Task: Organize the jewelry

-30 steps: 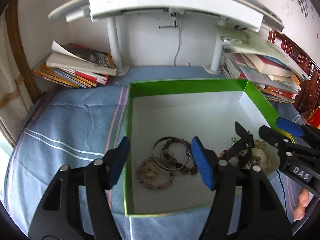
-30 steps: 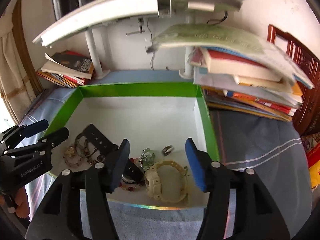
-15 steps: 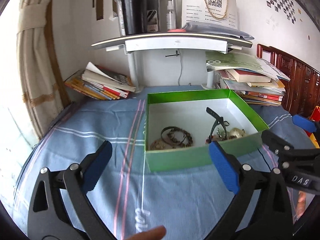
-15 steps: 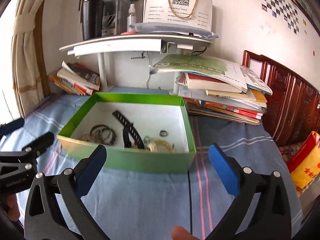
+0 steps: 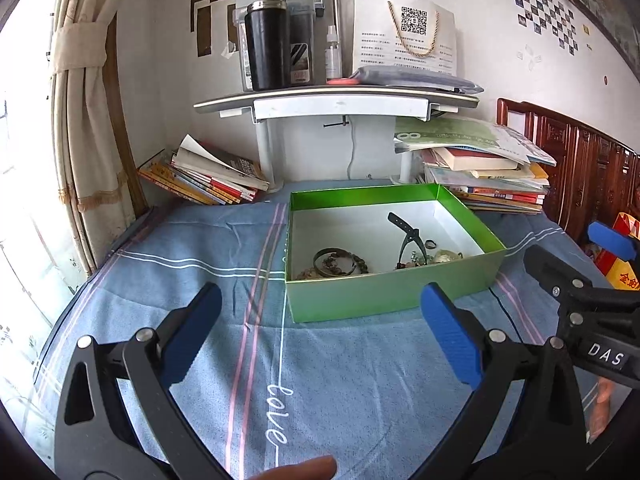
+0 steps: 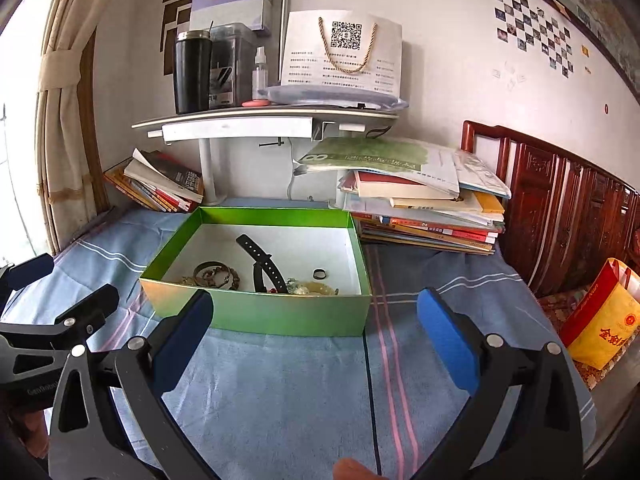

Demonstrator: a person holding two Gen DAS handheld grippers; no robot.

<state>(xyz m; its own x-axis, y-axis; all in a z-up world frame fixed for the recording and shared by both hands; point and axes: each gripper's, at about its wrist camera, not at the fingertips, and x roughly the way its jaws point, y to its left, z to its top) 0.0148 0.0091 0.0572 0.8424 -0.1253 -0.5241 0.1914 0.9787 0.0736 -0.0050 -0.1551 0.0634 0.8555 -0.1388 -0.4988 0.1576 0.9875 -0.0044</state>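
Note:
A green box (image 5: 384,300) (image 6: 280,312) with a white floor stands on the blue cloth. Inside lie a black watch strap (image 5: 408,236) (image 6: 260,260), a metal bangle with beaded bracelets (image 5: 336,262) (image 6: 212,274), a small ring (image 6: 318,273) and a pale yellow watch (image 5: 446,257) (image 6: 316,288). My left gripper (image 5: 320,316) hangs open over the cloth, short of the box's near wall, with nothing between its fingers. My right gripper (image 6: 314,312) is open too, its blue pads framing the box's near wall from a distance.
Book stacks sit at the back left (image 5: 204,180) and back right (image 6: 420,200). A white shelf (image 5: 340,100) carries a black tumbler (image 5: 266,46) and a paper bag. A carved wooden bed frame (image 6: 560,208) and a red-yellow bag (image 6: 600,328) stand at the right.
Both grippers have pulled back and up out of the box and opened wide. The box, which filled the views before, now sits farther off with the jewelry left inside.

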